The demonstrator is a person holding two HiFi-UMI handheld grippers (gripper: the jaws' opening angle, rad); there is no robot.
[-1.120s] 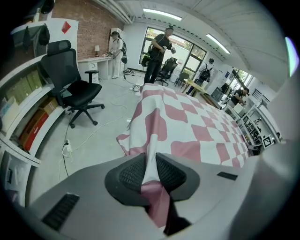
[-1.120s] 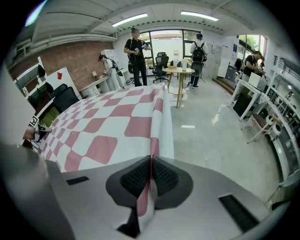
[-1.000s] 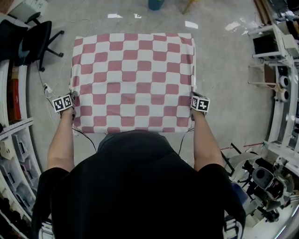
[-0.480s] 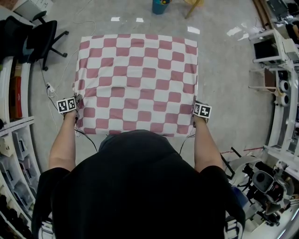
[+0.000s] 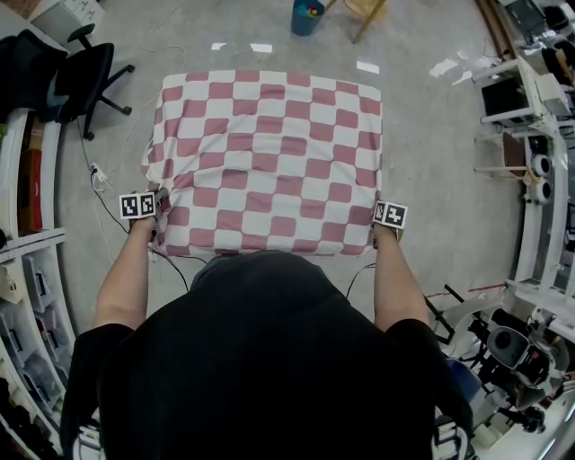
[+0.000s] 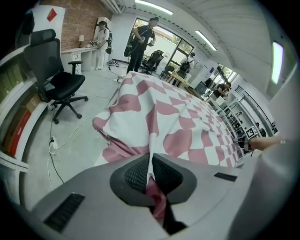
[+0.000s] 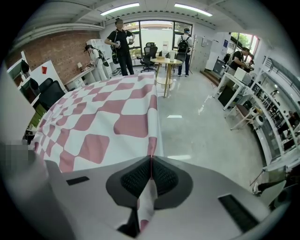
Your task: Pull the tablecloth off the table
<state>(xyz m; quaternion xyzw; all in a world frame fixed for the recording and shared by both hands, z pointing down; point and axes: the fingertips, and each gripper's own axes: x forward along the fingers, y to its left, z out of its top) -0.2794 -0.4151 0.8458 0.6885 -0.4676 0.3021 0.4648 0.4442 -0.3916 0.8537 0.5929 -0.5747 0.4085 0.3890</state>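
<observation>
A red-and-white checked tablecloth (image 5: 269, 162) covers the whole table, which stays hidden under it. My left gripper (image 5: 154, 201) sits at the cloth's near left corner, its jaws closing tight on a fold of cloth that runs between the pads (image 6: 138, 174). The cloth (image 6: 187, 122) bunches and sags off that corner. My right gripper (image 5: 381, 207) is at the near right corner, shut on the hem, which passes between its pads (image 7: 164, 177). From there the cloth (image 7: 103, 117) lies flat and stretches away.
A black office chair (image 5: 85, 76) stands left of the table, with a cable (image 5: 99, 171) on the floor beside it. Shelves (image 5: 27, 269) line the left, equipment racks (image 5: 530, 135) the right. A blue bucket (image 5: 304, 11) sits beyond the far edge. People (image 7: 119, 44) stand at the back.
My left gripper has moved in to the near left corner and closed on the cloth, which now bunches there. The right gripper keeps its hold on the right hem.
</observation>
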